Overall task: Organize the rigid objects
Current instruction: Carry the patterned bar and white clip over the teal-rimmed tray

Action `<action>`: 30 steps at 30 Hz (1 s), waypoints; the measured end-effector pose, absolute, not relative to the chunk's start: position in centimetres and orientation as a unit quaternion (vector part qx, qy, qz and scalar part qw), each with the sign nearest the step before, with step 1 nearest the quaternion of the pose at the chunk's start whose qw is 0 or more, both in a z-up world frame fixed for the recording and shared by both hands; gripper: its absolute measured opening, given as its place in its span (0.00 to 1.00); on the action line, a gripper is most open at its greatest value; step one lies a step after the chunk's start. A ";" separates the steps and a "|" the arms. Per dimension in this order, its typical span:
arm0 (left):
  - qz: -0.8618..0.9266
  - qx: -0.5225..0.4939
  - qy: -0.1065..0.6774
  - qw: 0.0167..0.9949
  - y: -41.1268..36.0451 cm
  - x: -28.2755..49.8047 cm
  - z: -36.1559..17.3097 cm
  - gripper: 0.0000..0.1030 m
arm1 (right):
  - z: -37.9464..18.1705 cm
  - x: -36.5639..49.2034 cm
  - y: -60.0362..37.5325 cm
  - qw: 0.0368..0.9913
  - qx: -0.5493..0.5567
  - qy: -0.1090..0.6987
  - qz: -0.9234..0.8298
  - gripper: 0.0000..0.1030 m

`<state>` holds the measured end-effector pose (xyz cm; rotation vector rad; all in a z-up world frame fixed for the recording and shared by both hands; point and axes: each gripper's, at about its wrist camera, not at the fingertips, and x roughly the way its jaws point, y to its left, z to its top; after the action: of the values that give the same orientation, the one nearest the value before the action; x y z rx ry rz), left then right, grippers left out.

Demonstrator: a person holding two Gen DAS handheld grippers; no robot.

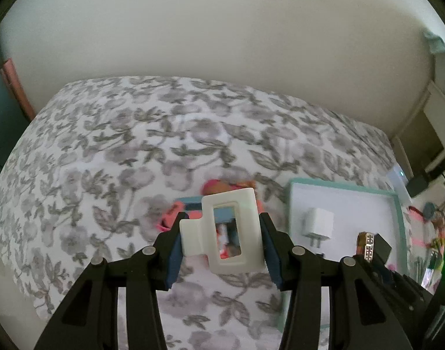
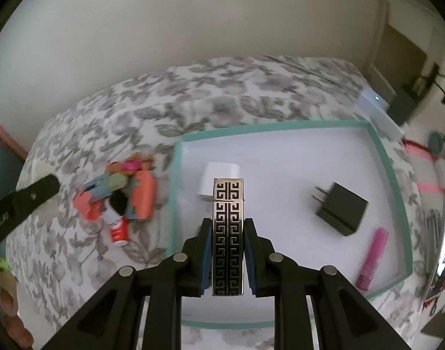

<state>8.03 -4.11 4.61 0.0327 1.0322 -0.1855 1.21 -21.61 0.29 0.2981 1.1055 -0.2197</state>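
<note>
White plastic filled the left gripper (image 1: 222, 233): a chunky rectangular hair clip (image 1: 226, 230), pinched between the blue pads and lifted clear of the flowered bedspread (image 1: 105, 145). The right gripper (image 2: 228, 250) was clamped tight on a slim metal lighter (image 2: 228, 233) patterned in black and silver, held upright above the near part of the tray (image 2: 379, 151). That tray, white inside with a teal rim, lay toward the bed's right edge. In it a white charger (image 2: 212, 179) sat near the far left corner, a black charger (image 2: 343, 213) lay on its side toward the right rim, and a pink tube (image 2: 372, 258) rested by the near right corner. Just beyond the tray's left rim, on the bedspread, a pile of small toys (image 2: 120, 195) remained, coral and blue pieces with a small red can (image 2: 119, 232) at its near side.
</note>
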 end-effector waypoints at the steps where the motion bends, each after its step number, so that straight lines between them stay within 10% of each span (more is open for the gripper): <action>1: -0.094 0.017 0.494 0.864 -4.6 7.9 4.5 0.48 | 0.2 1.1 -22.2 0.832 0.146 0.523 -0.111 0.21; 30: -0.230 0.122 0.529 0.808 -18.4 2.3 1.1 0.49 | -1.7 -4.7 -34.5 0.776 0.239 0.507 -0.290 0.21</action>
<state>2.31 -18.43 1.07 0.2613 1.1315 -0.4923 -4.72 -34.51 -1.70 0.5183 1.0967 -0.6276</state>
